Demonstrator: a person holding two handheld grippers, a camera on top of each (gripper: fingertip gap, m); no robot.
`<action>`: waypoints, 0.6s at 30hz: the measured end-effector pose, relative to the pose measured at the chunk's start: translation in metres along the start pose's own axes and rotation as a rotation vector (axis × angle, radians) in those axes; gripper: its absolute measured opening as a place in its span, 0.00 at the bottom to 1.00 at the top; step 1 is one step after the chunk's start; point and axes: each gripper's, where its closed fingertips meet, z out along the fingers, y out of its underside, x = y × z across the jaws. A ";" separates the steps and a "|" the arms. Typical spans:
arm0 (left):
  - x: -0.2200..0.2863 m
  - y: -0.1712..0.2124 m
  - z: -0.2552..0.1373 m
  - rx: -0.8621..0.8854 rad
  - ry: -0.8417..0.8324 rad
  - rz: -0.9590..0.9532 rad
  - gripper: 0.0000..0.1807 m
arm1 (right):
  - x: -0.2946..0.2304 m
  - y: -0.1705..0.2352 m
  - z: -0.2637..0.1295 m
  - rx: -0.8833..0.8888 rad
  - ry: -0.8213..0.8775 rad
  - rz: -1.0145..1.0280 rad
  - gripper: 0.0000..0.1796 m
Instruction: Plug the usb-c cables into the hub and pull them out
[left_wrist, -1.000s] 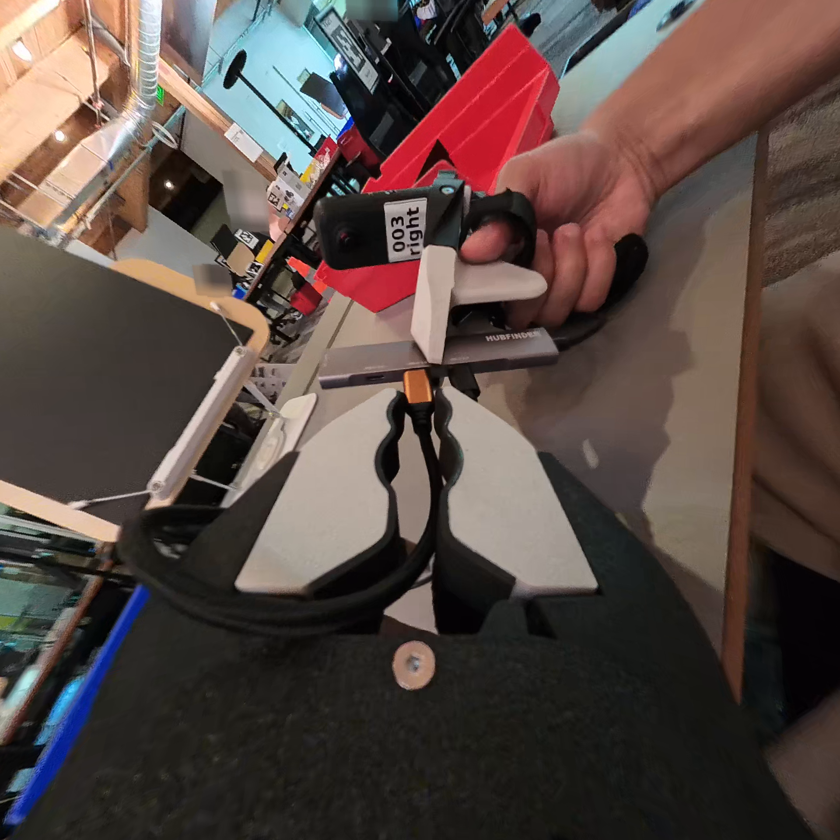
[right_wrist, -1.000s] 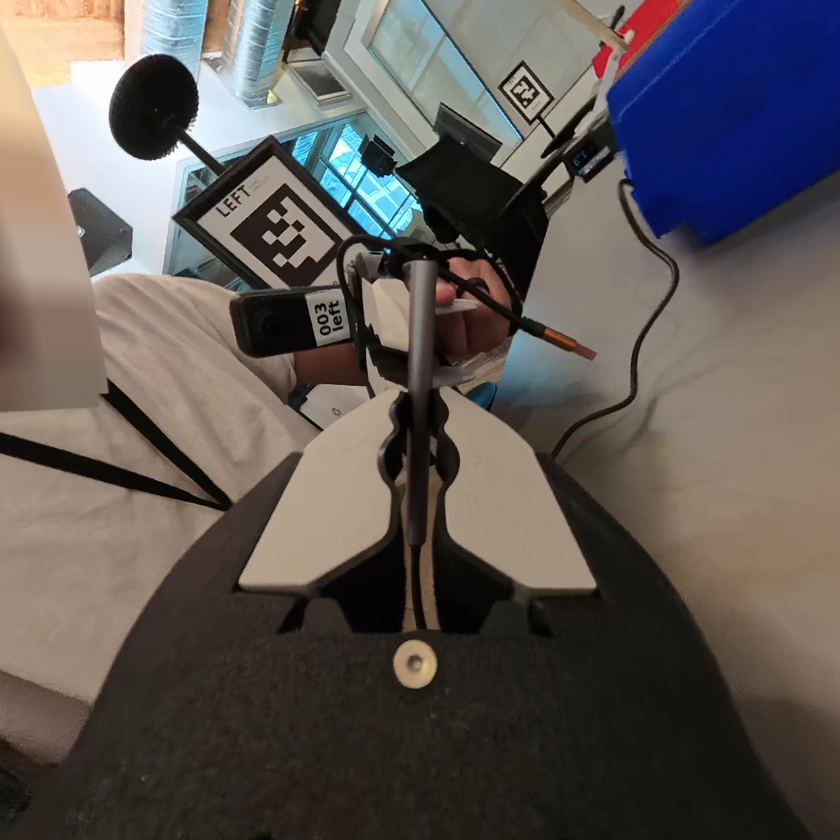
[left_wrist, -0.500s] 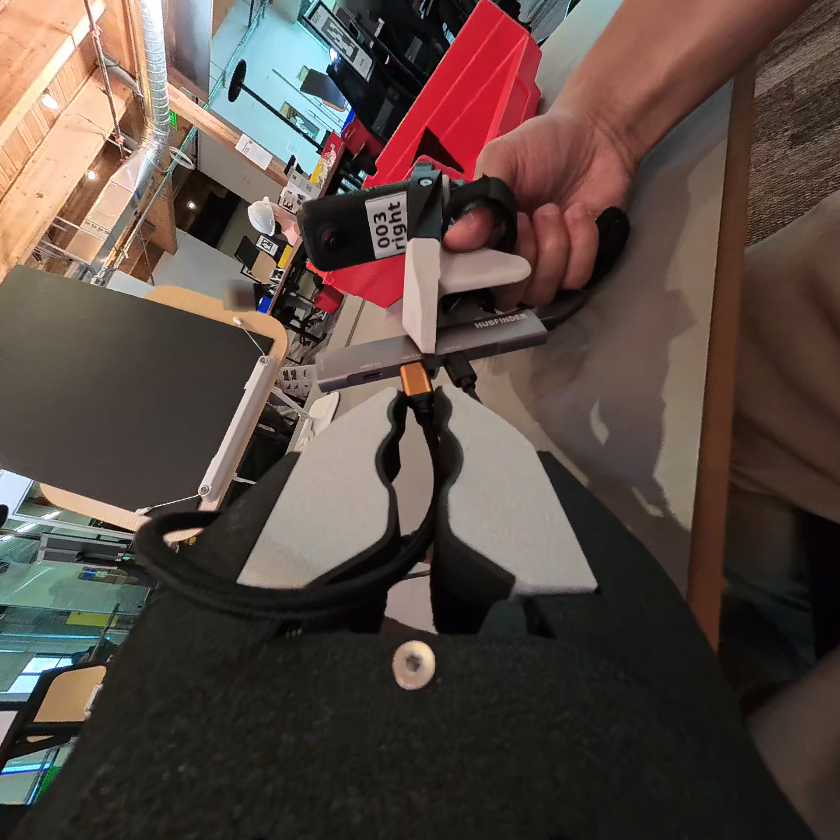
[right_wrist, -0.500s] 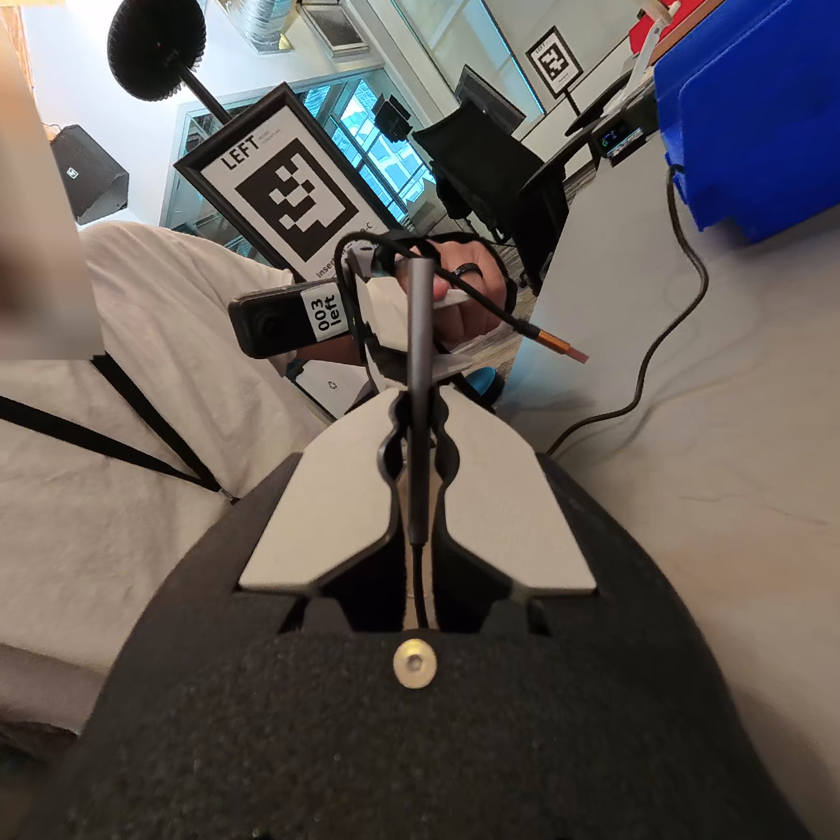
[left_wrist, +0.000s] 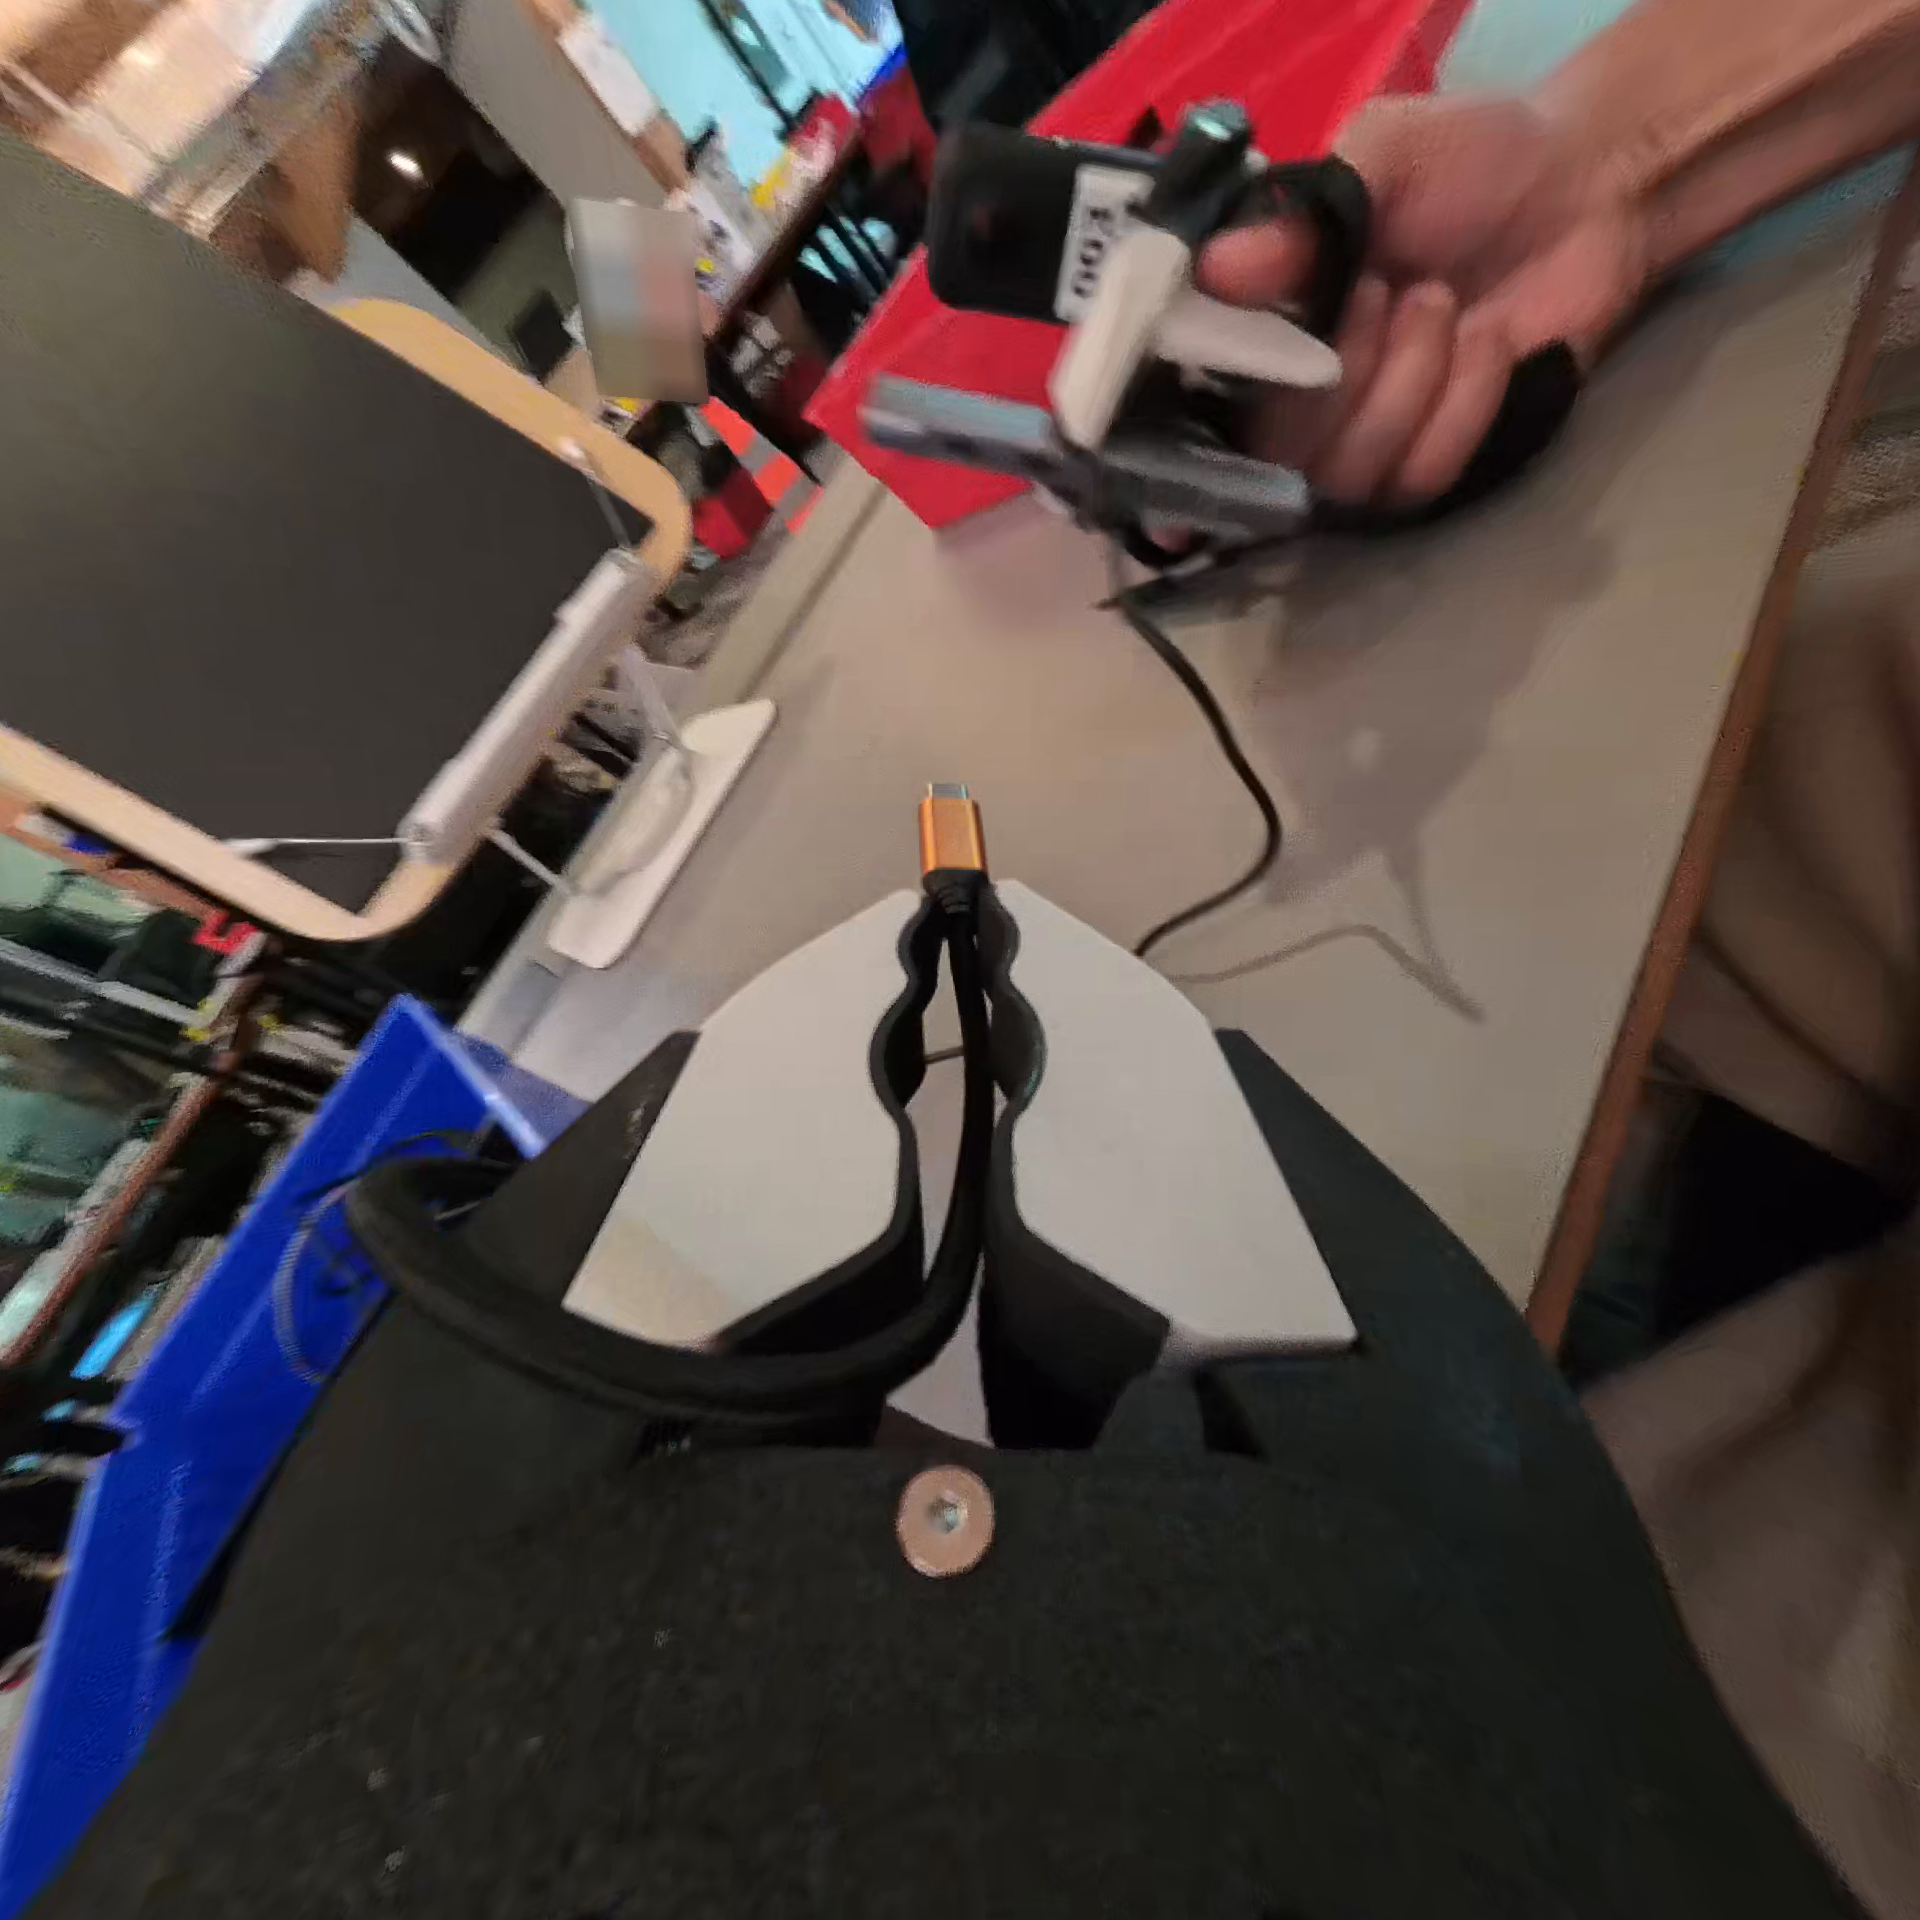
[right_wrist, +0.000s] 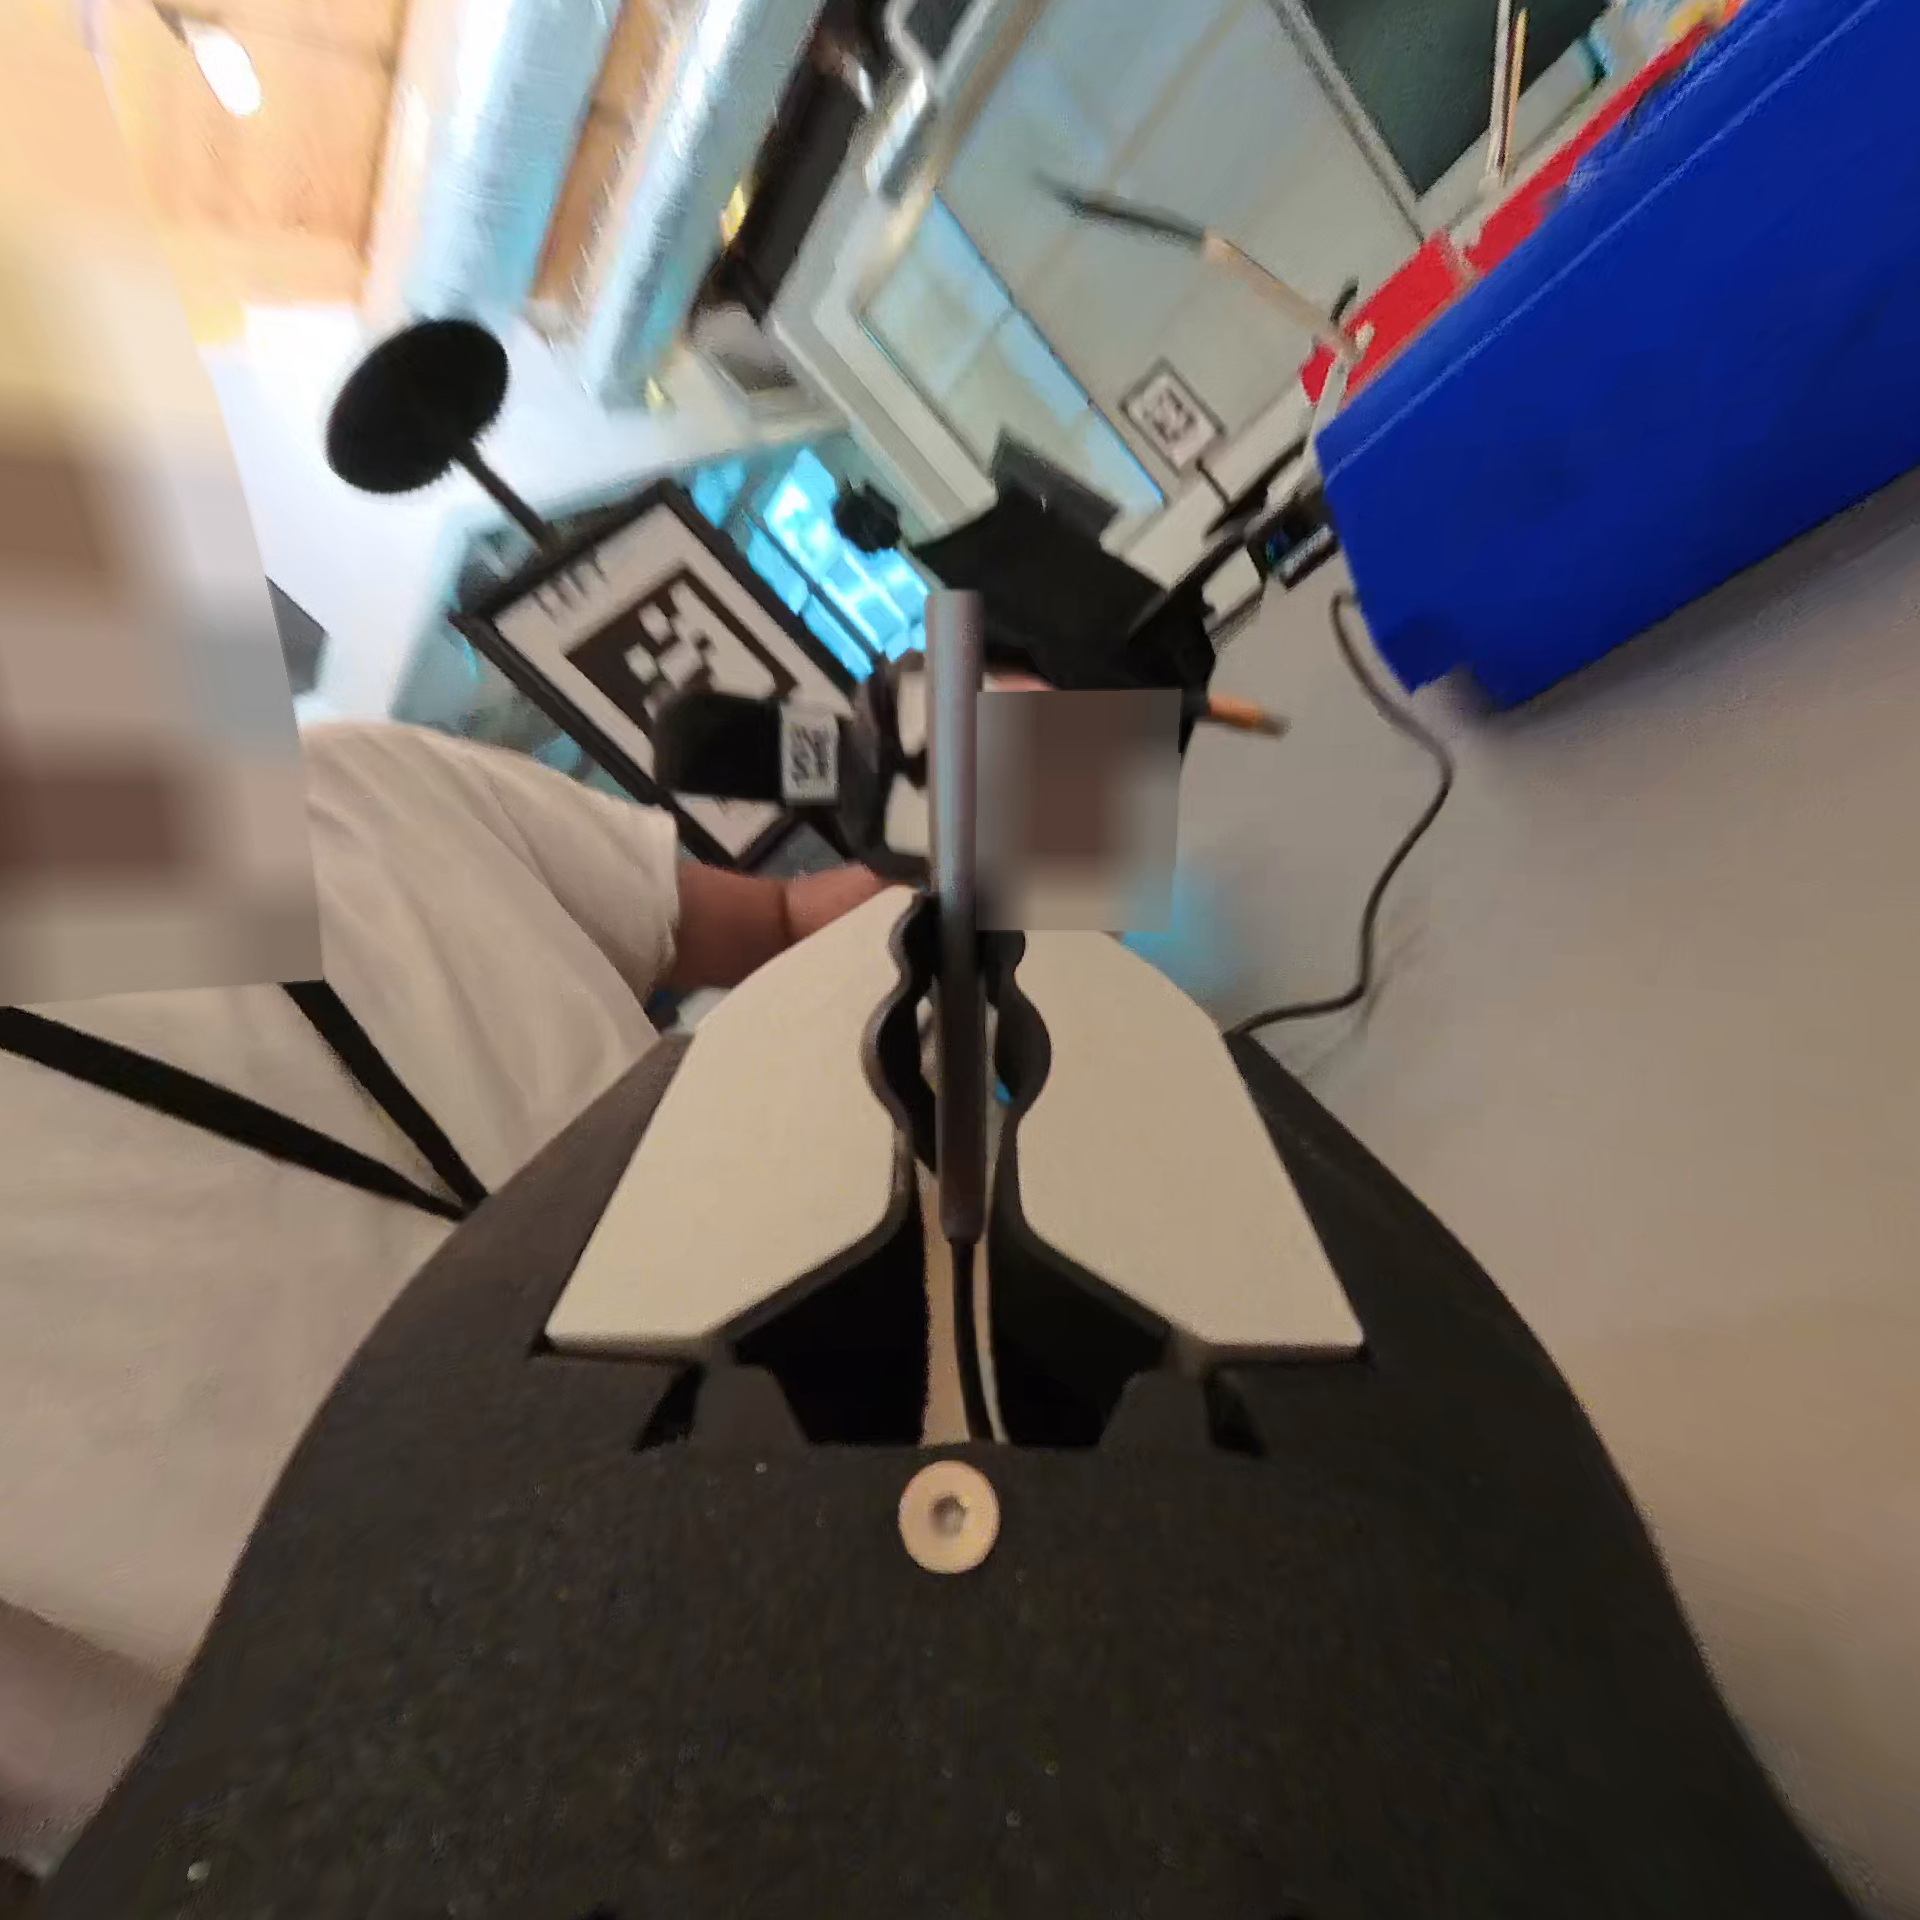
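My left gripper (left_wrist: 956, 914) is shut on a black usb-c cable (left_wrist: 961, 1091); its orange plug (left_wrist: 945, 836) sticks out past the fingertips, free in the air. The grey hub (left_wrist: 1081, 457) is held by the right gripper (left_wrist: 1117, 343) farther off, up and to the right, above the table. In the right wrist view my right gripper (right_wrist: 951, 935) is shut on the hub (right_wrist: 954, 831), which stands edge-on between the fingers. The left gripper (right_wrist: 831, 758) shows beyond it, with the orange plug (right_wrist: 1242, 715) to the right. A second black cable (left_wrist: 1226, 790) hangs from the hub onto the table.
The grey table (left_wrist: 1039, 727) has a wooden edge (left_wrist: 1704, 831) on the right. A red bin (left_wrist: 1091, 208) stands behind the hub, a blue bin (left_wrist: 239, 1351) at left, also in the right wrist view (right_wrist: 1662, 364). A dark board on a white stand (left_wrist: 644, 831) is at left. A person's body is close by. Some 12 cm of space lies between my two pairs of fingers.
The orange plug was in the hub; now it is out and the two grippers have moved apart. Both views are blurred by motion.
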 end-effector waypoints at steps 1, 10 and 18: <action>0.011 0.009 0.006 -0.048 0.076 -0.016 0.04 | 0.000 -0.008 -0.006 0.054 -0.017 0.025 0.05; 0.019 0.056 0.014 -0.398 0.190 -0.323 0.10 | 0.008 -0.029 -0.024 0.231 0.061 0.008 0.04; 0.022 0.074 -0.021 -0.483 0.345 -0.585 0.27 | 0.007 -0.023 -0.021 0.196 0.067 0.004 0.05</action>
